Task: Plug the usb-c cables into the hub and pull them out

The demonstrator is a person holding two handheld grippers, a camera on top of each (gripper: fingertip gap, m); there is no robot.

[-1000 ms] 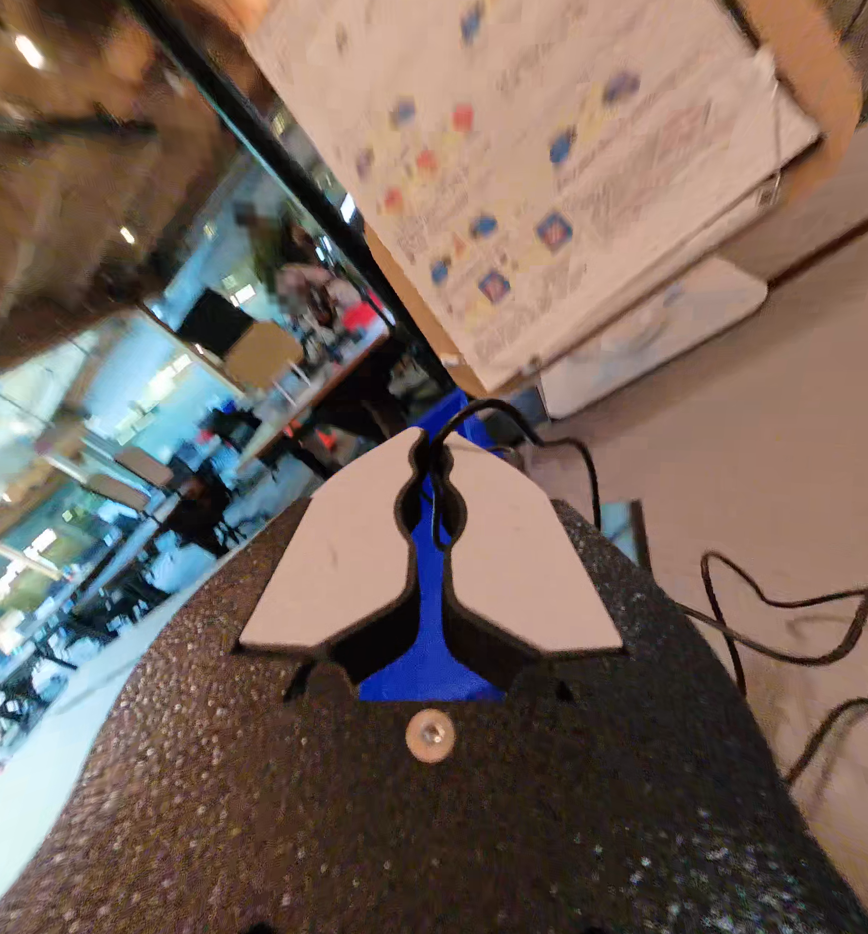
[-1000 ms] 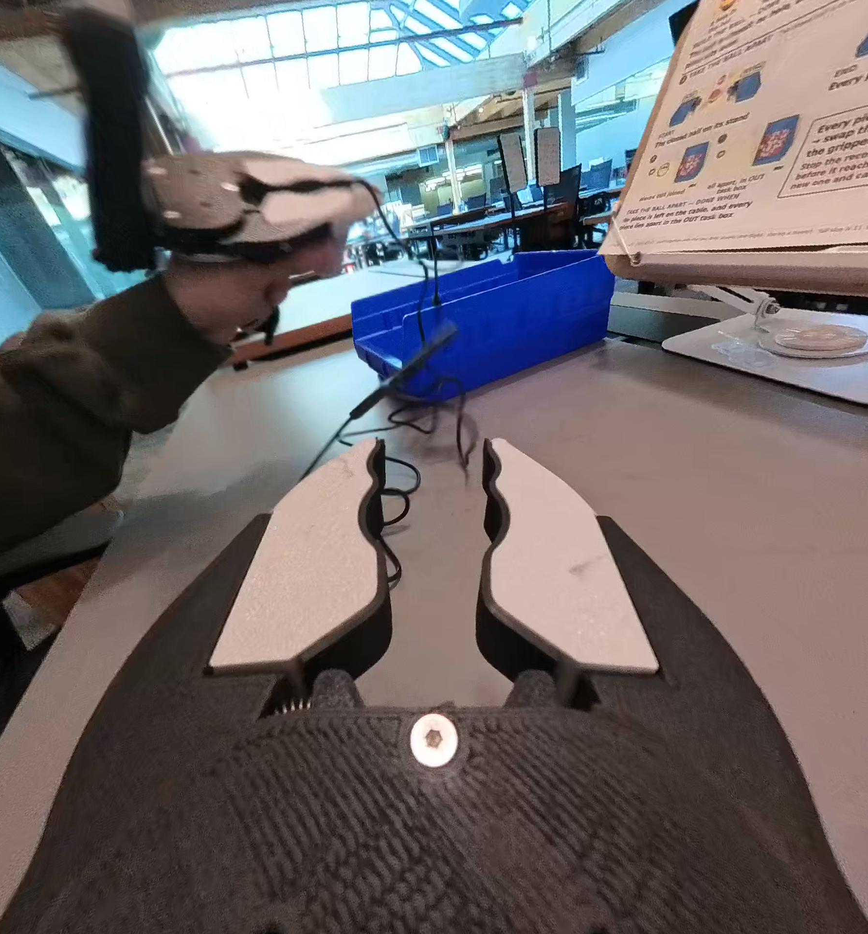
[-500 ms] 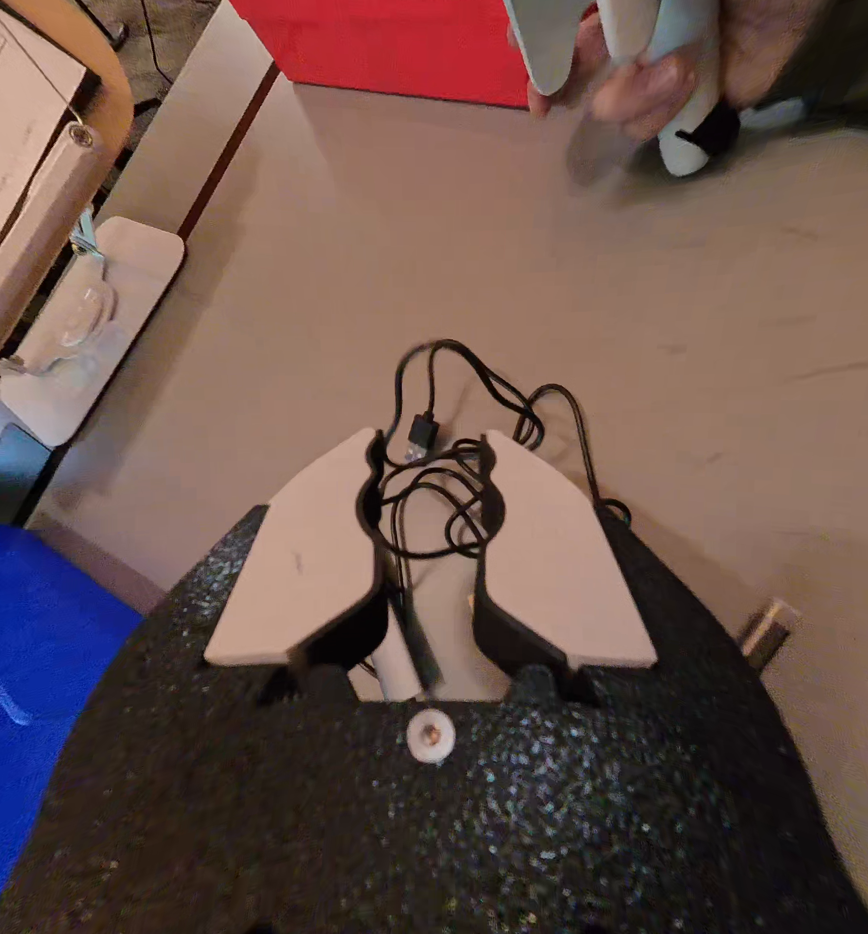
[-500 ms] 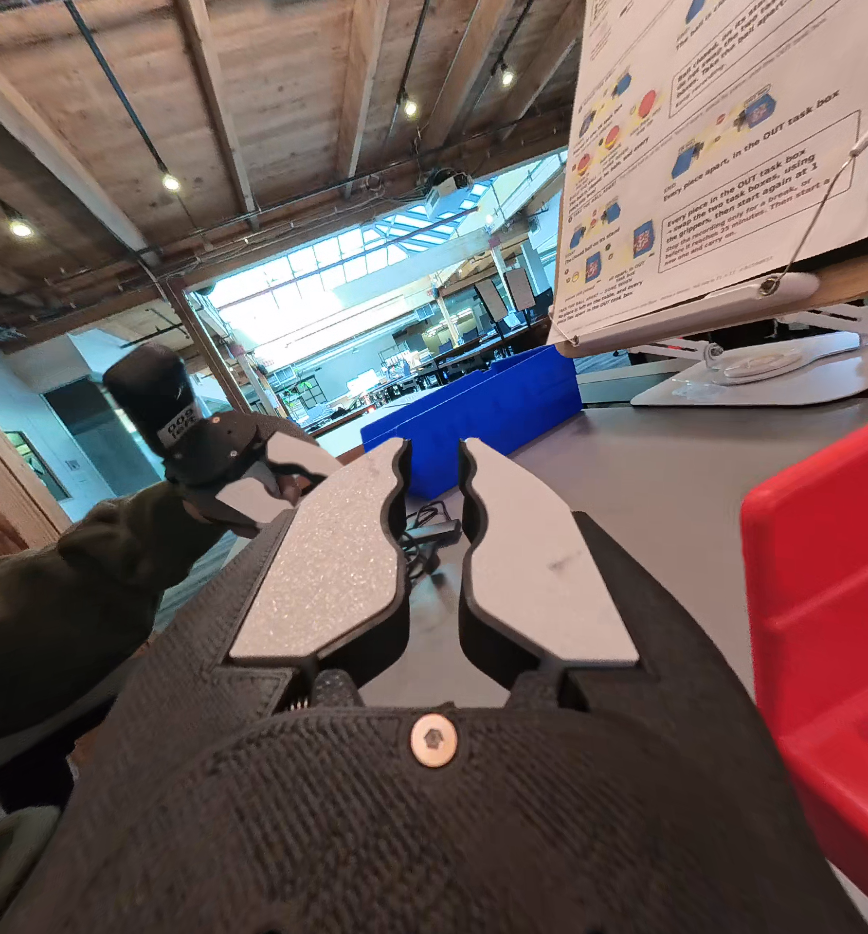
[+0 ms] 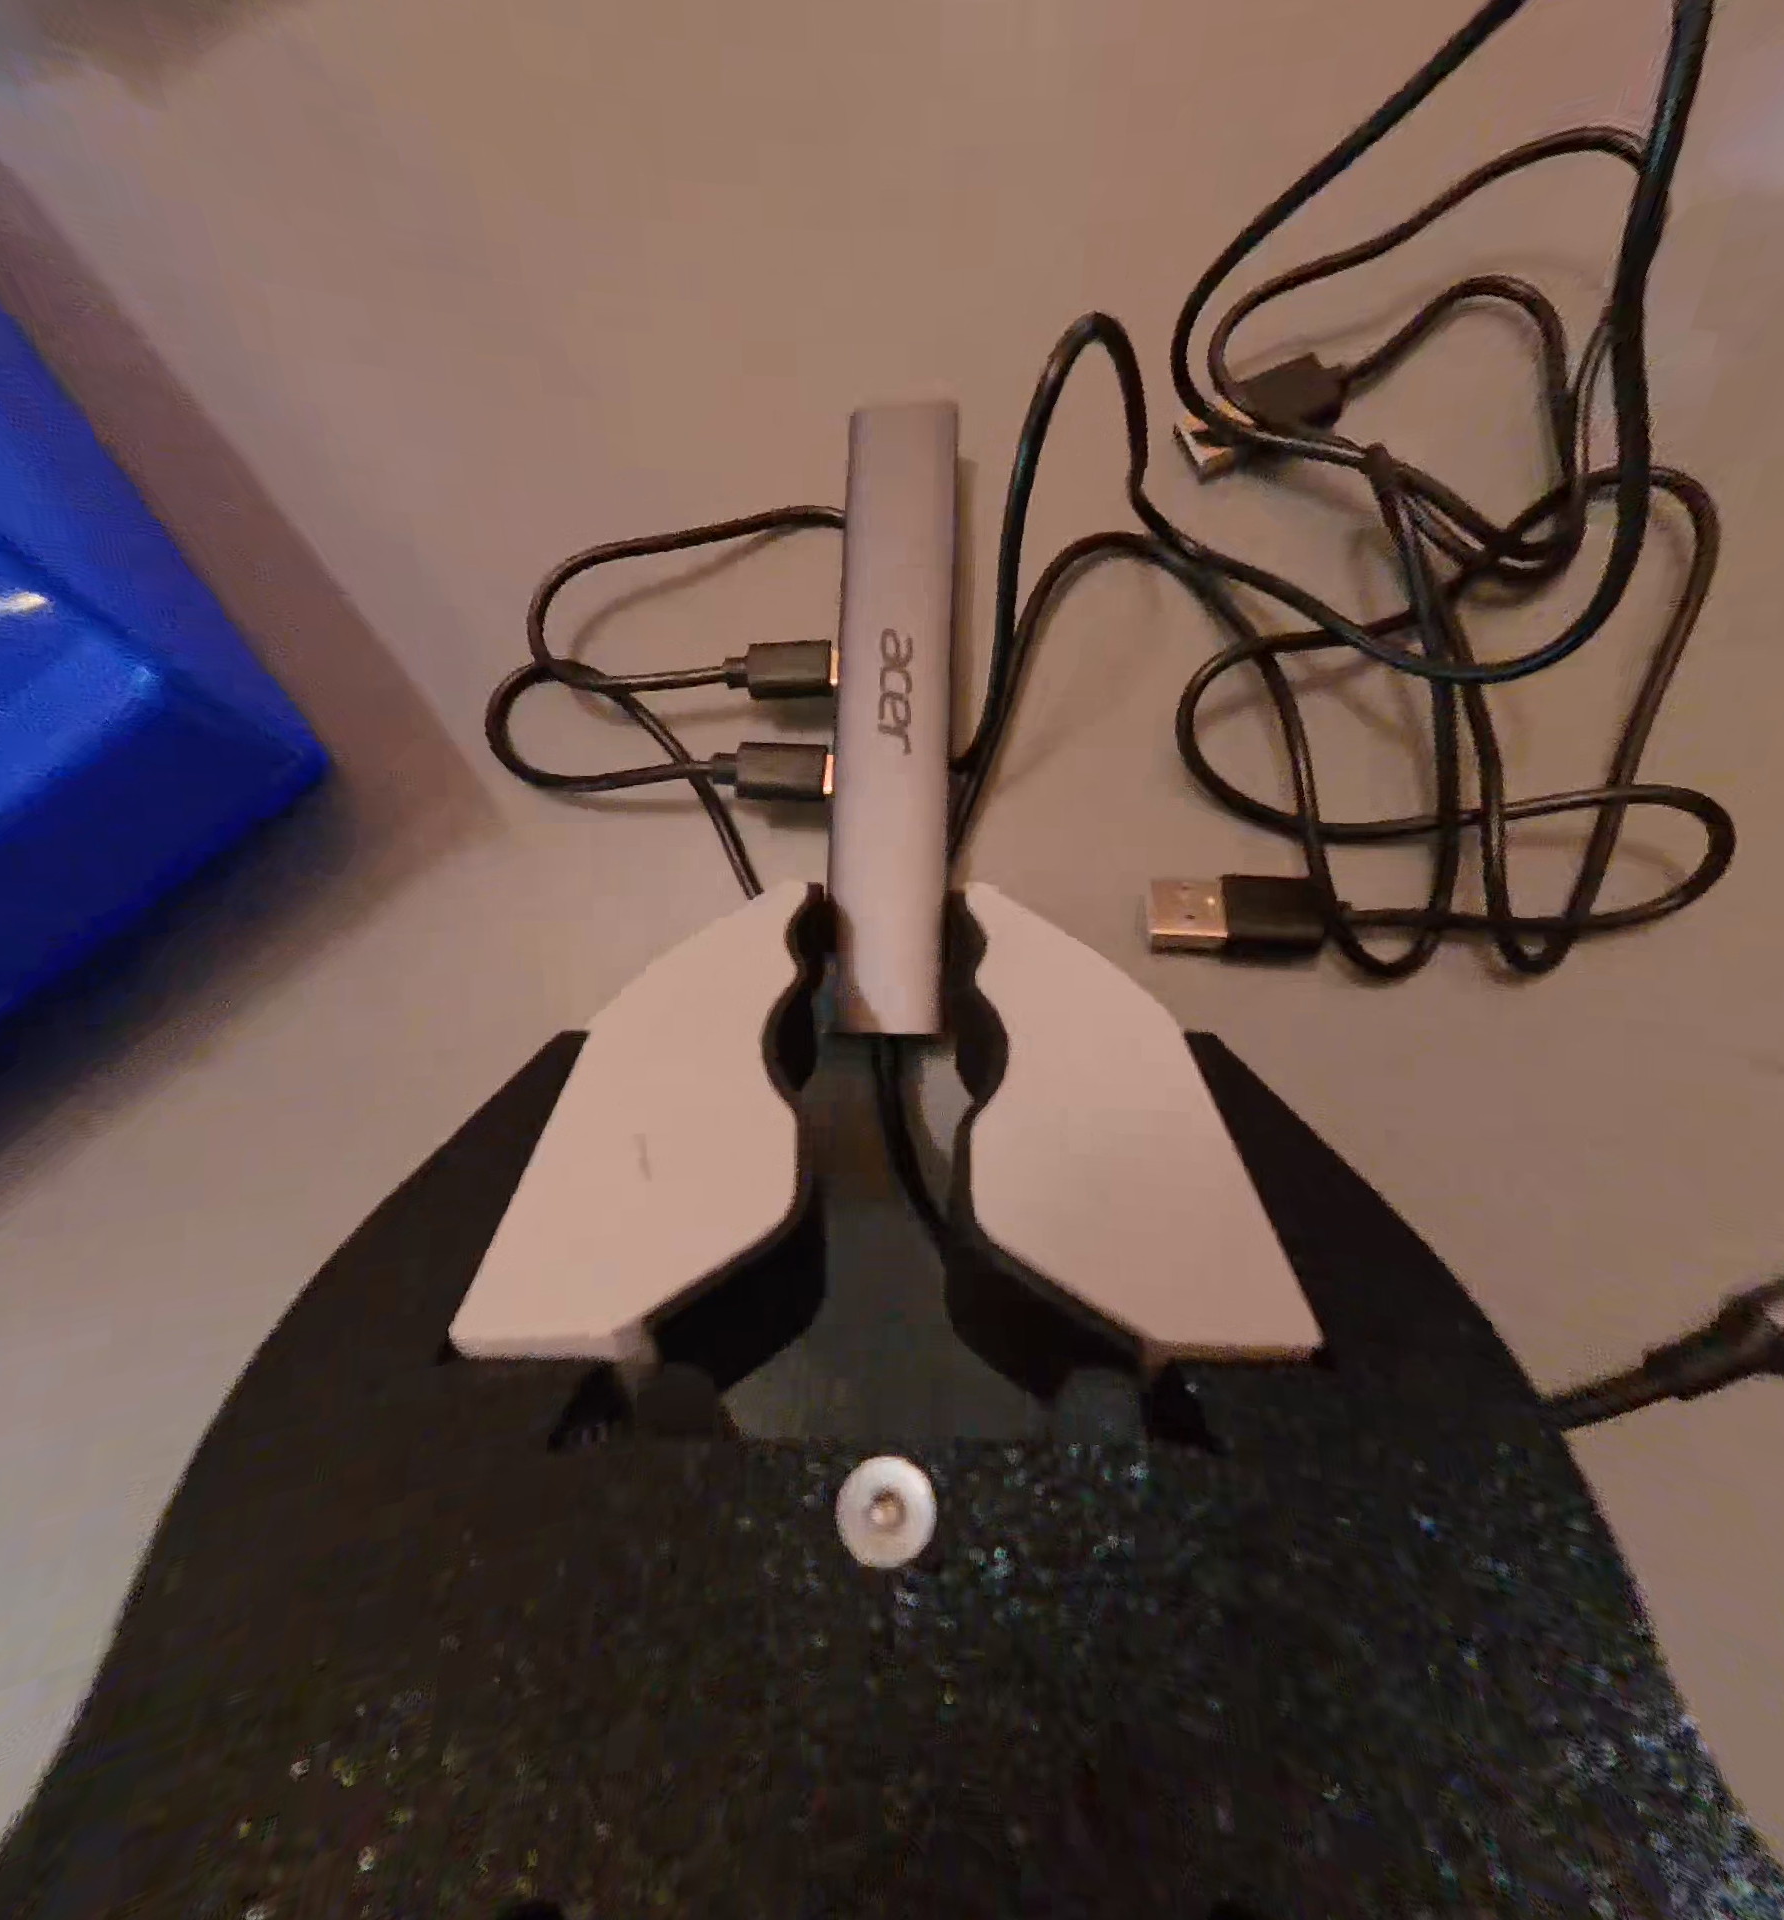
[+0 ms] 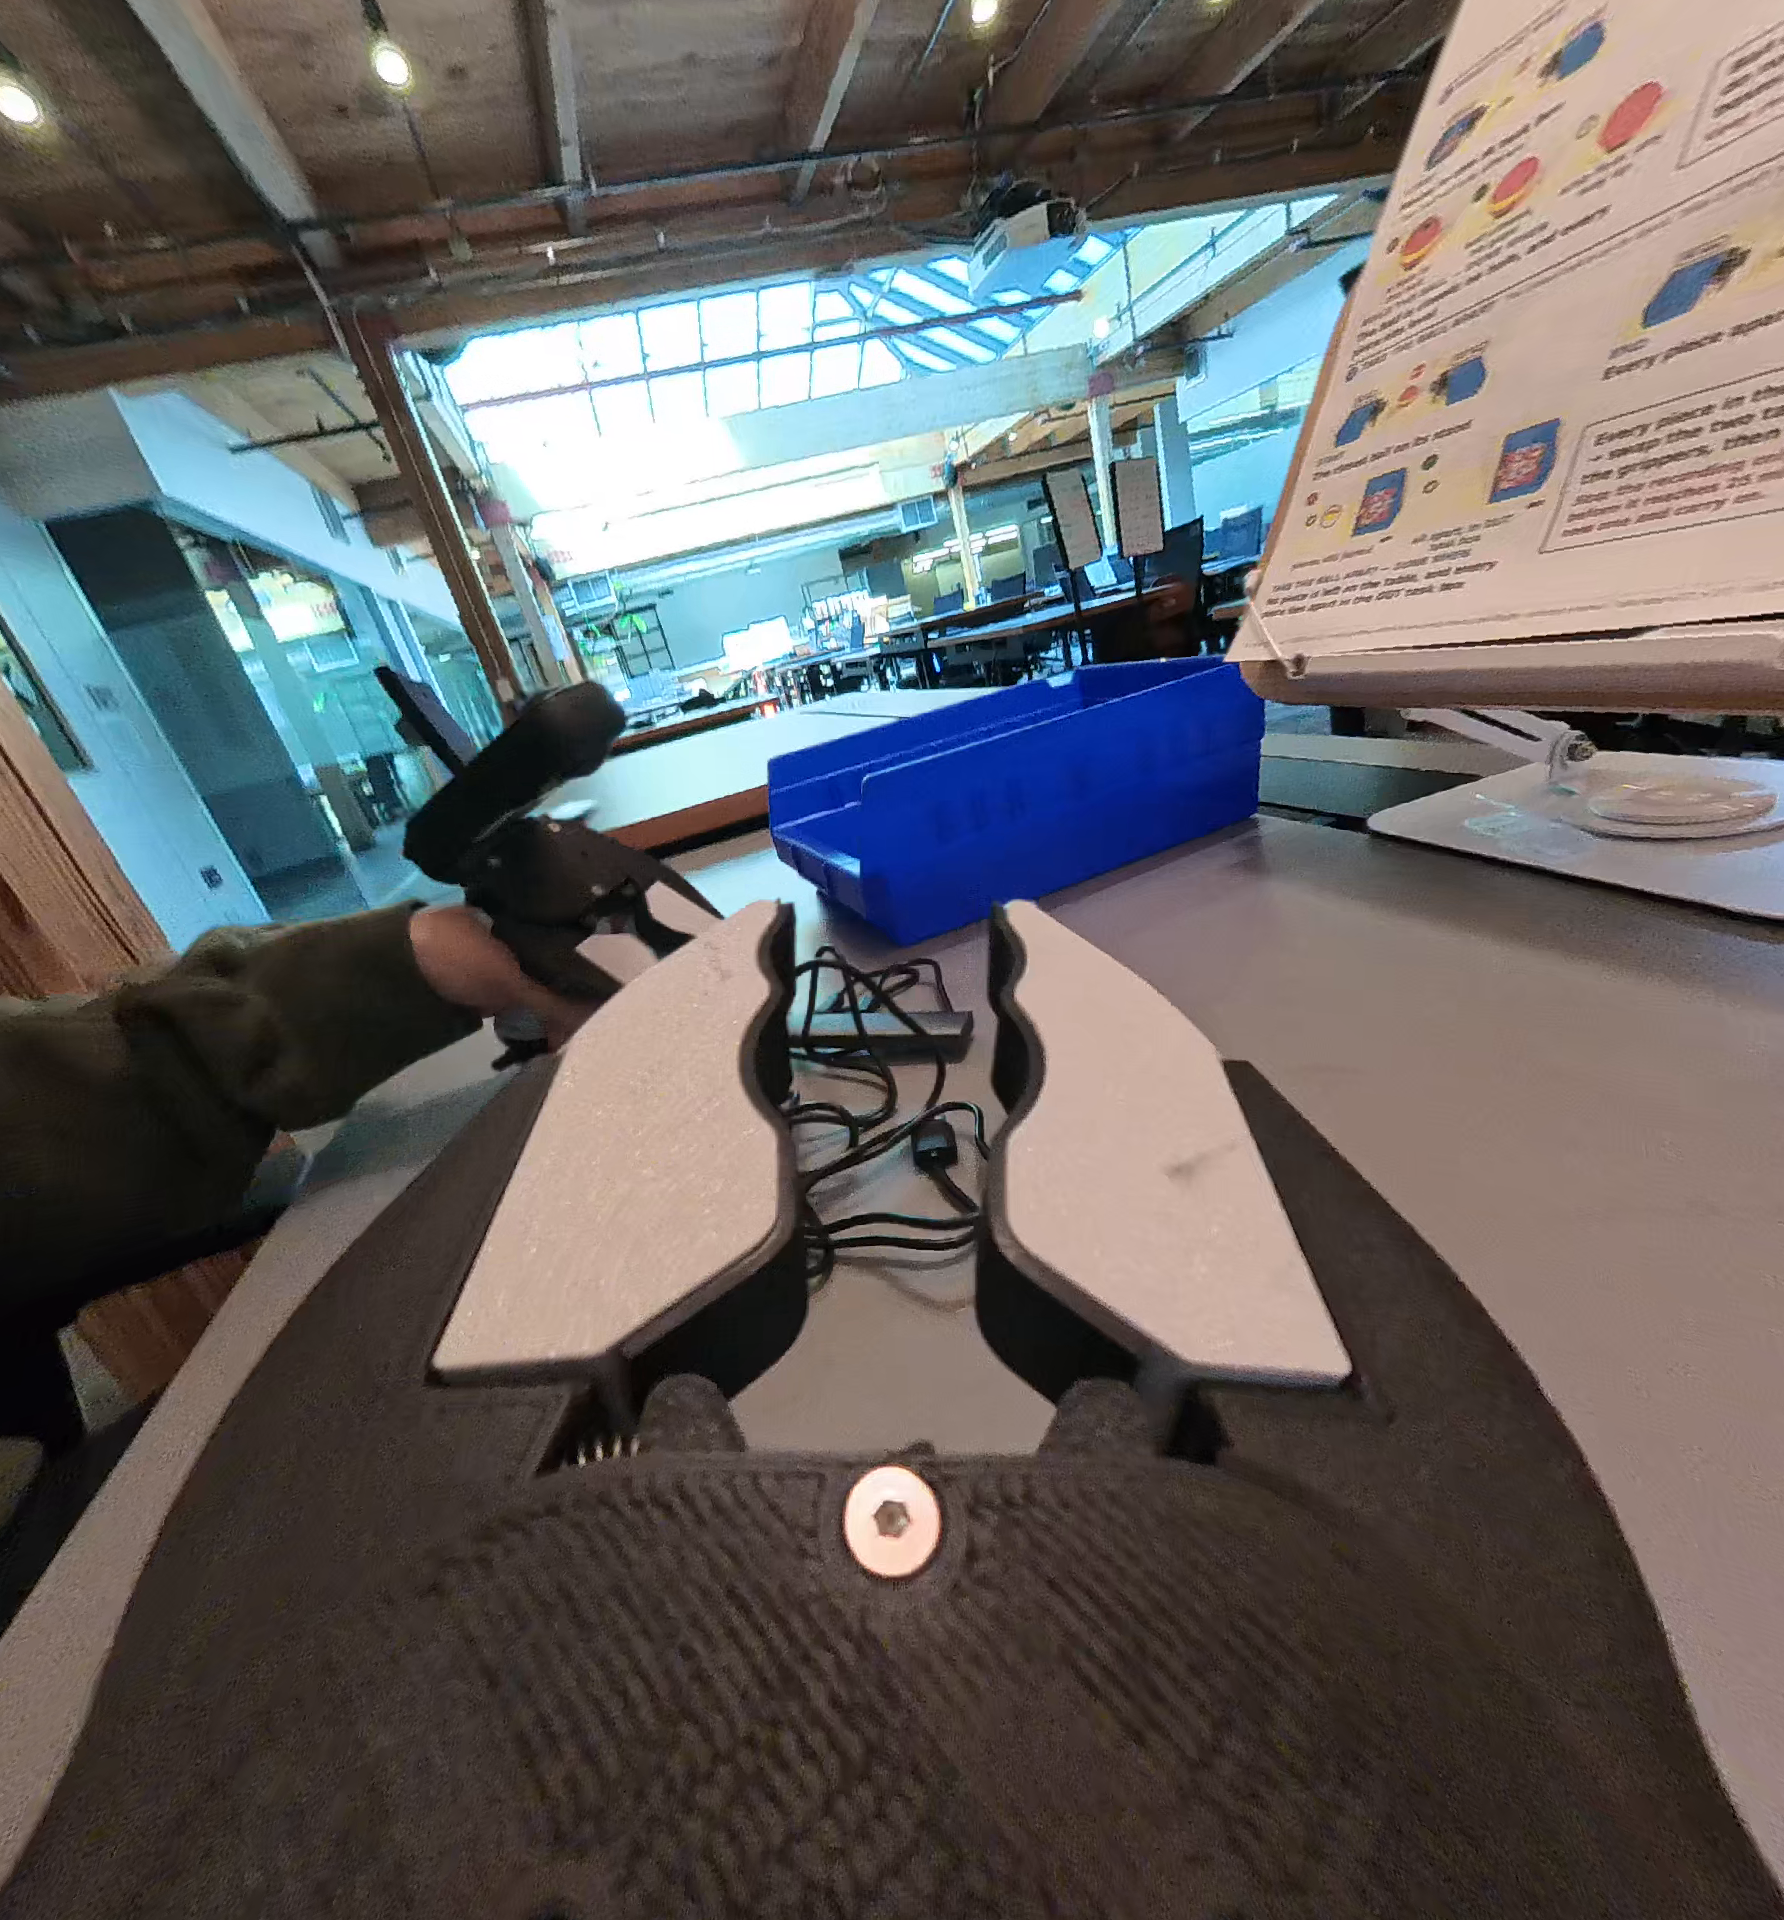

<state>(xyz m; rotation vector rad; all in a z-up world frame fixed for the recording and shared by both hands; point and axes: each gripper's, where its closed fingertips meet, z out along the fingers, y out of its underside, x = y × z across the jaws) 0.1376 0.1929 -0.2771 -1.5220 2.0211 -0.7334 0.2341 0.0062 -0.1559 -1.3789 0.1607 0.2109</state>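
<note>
A grey hub (image 5: 893,675) lies on the table (image 5: 555,260) in the left wrist view. Two black usb-c plugs (image 5: 789,670) sit in its left side. My left gripper (image 5: 893,914) is shut on the hub's near end, with a pad against each long side. A tangle of black cables (image 5: 1439,623) with a loose USB-A plug (image 5: 1231,914) lies to the right. My right gripper (image 6: 893,935) is open and empty above the table. The hub (image 6: 898,1023) and cables show beyond its fingertips. The left gripper (image 6: 545,852) shows there at the left, in a person's hand.
A blue bin (image 5: 57,675) stands left of the hub; it also shows in the right wrist view (image 6: 1023,790) behind the cables. A paper sheet on a stand (image 6: 1594,364) with a white base (image 6: 1646,821) is at the right. A dark green sleeve (image 6: 140,1060) reaches in from the left. The gap from one gripper's tips to the other's is roughly 25 centimeters.
My left gripper let go of a cable it held up, swung down over the table and closed on the hub's near end. My right gripper narrowed, then opened again and tilted toward the cables.
</note>
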